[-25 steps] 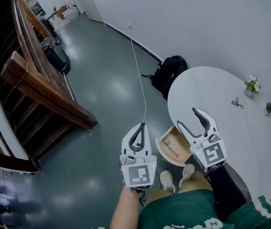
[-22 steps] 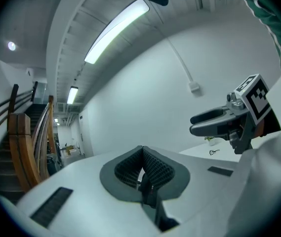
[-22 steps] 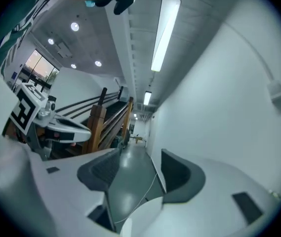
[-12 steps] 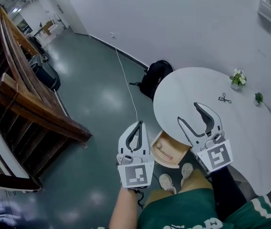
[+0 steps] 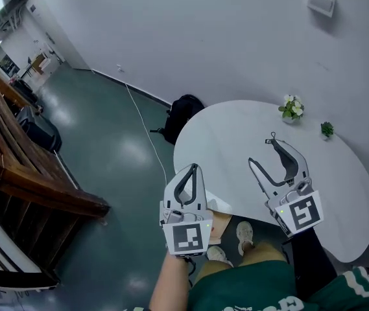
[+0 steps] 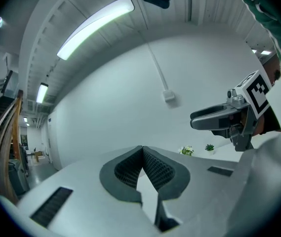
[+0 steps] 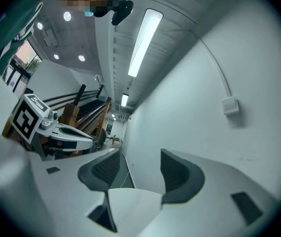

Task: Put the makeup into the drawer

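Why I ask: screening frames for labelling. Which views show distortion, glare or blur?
Head view: sharp, lines bowed by the wide lens, soft glare on the floor. Left gripper view: fisheye with black corners, ceiling light blown out. Right gripper view: same fisheye, mosaic patch at top.

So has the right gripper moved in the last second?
Yes. The right gripper has gone from the near edge of the table further in over it, toward the flower pot.
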The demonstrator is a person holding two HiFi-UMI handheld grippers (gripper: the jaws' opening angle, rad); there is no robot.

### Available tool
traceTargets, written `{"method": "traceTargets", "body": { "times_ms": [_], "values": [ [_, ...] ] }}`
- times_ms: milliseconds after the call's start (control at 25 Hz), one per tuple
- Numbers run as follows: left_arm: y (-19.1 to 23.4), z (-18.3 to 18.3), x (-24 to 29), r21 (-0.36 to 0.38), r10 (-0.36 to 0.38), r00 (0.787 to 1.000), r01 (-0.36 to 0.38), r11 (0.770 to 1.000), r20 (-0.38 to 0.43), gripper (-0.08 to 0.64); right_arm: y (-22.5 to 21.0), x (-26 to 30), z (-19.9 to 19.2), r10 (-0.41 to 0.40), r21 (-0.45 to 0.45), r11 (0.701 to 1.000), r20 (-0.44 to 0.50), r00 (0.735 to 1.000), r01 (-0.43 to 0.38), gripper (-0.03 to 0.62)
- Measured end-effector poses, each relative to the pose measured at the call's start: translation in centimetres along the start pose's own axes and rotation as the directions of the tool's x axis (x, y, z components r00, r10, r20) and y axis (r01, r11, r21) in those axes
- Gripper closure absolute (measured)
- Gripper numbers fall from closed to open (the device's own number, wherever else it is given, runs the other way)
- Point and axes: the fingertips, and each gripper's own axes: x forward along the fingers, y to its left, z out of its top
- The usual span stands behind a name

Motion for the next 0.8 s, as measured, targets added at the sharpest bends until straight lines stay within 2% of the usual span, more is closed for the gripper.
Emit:
{"method": "traceTargets", "body": {
  "times_ms": [240, 480, 560, 680, 800],
  "values": [
    [-5.1, 1.0, 6.0, 0.012, -0.057, 0.998, 0.057, 0.998, 0.013, 0.56, -7.5, -0.6, -1.8, -0.033, 0.018, 0.999, -0.003, 0.999, 0.033, 0.327],
    [-7.9, 0.3, 10.5, 0.004, -0.053, 0.999, 0.053, 0.999, -0.001, 0.56, -11.8, 0.4, -4.5, 0.005, 0.035, 0.999, -0.024, 1.0, -0.004, 0.327],
    [-8.8, 0.0, 11.4, 0.004, -0.064, 0.998, 0.064, 0.998, -0.009, 0.56, -12.4, 0.9, -5.6, 0.038, 0.04, 0.999, -0.068, 0.997, -0.035, 0.34],
    [-9.6, -0.7, 12.4, 0.003, -0.069, 0.997, 0.069, 0.998, -0.032, 0.56, -12.1, 1.9, -8.7, 0.142, 0.042, 0.99, -0.178, 0.974, -0.136, 0.347],
    [-10.3, -1.6, 13.3, 0.002, -0.077, 0.996, 0.077, 0.997, -0.052, 0.56, -11.8, 2.8, -13.4, 0.257, 0.02, 0.965, -0.303, 0.918, -0.263, 0.354]
  ]
}}
